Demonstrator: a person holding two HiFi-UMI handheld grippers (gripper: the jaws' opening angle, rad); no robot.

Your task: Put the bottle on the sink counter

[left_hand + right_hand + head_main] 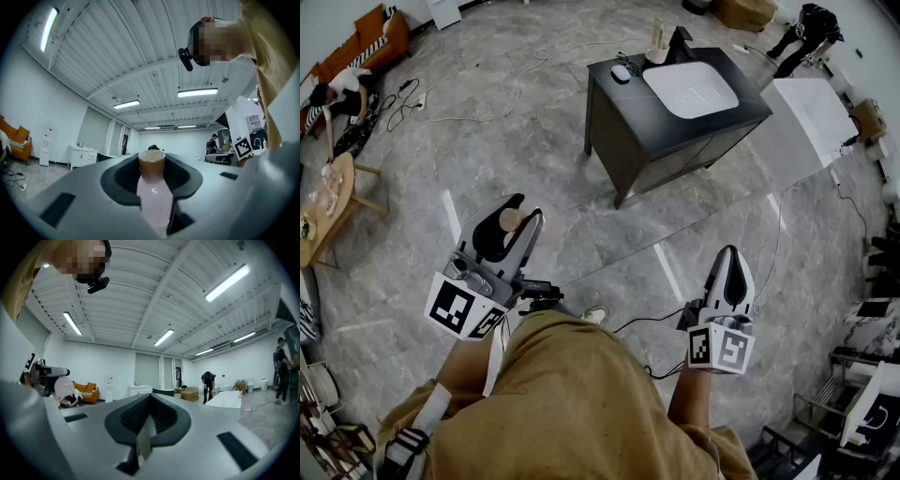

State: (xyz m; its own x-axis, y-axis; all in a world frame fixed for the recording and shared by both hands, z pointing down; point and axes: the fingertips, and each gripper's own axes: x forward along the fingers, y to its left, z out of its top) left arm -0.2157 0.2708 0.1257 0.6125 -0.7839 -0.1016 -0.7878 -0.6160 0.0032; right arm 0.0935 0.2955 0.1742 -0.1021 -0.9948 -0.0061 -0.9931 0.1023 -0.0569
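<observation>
In the left gripper [528, 208], at the lower left of the head view: a small bottle [153, 192], pinched between the 2 grey jaws. Pale pink, slightly see-through body, round tan cap, 1 tiny white mark on the pink side. Lying lengthwise along the jaws, cap toward the tips and sitting in the hollow of the black pads, pads touching the body on both sides. Carried above the grey marbled floor [534, 141], well apart from the counter.

At the lower right, the right gripper [732, 253]: jaws pressed together, nothing between them, tips pointing up the frame.

Below both, tan clothing [572, 403] of the person, with 1 white shoe tip [595, 316] just showing.

Farther out, in the upper middle of the head view, the sink counter [750, 111]: a dark cabinet with a black top and a white oval basin [691, 90]. Along its far edge, a black tap [679, 42], a beige container [657, 39] and a small white object [621, 72]. Just right of the cabinet, a white rectangular slab [811, 112]. In the upper left corner, an orange sofa [366, 37] and a crouching person [337, 94]. In the upper right, another person in black [806, 28].
</observation>
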